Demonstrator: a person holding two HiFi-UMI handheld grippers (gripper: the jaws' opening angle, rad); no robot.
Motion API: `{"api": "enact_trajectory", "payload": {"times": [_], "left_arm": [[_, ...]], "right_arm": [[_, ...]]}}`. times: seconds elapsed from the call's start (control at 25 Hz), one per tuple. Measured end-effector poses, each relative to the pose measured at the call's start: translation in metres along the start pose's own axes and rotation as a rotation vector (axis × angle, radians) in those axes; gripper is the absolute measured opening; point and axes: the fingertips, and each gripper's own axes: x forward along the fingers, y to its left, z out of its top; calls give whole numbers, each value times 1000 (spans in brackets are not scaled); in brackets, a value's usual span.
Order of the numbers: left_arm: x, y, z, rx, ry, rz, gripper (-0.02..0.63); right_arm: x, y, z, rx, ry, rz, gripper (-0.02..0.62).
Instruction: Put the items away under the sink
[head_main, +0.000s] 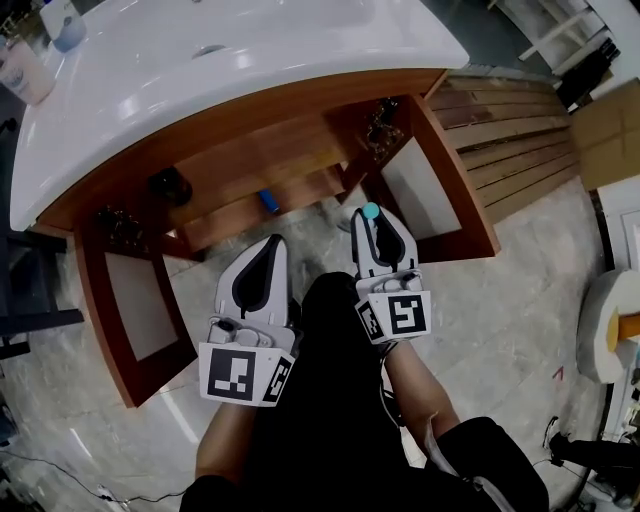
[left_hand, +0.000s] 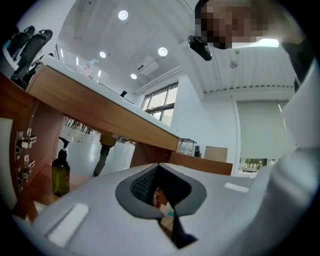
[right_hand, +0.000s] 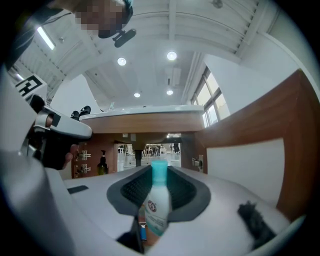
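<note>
Right gripper view: right gripper (right_hand: 159, 176) clamps the teal-capped bottle (right_hand: 156, 210) upright, ready for the under-sink cabinet (right_hand: 145, 123); left gripper (left_hand: 159, 167) closed, empty.

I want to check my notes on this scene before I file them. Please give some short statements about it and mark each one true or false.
1. The right gripper holds a white bottle with a teal cap. True.
2. The left gripper holds a bottle too. False: its jaws are together, with nothing between them.
3. The doors under the sink are closed. False: both stand open.
4. A dark pump bottle stands under the sink. True.
</note>
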Motion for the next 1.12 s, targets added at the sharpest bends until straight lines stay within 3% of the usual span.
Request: {"api": "enact_trajectory", "payload": {"times": [1.12], "left_arm": [[-21, 21, 5, -41, -33, -15, 8]], "right_arm": [[62, 3, -20, 8, 13, -24, 104]]}}
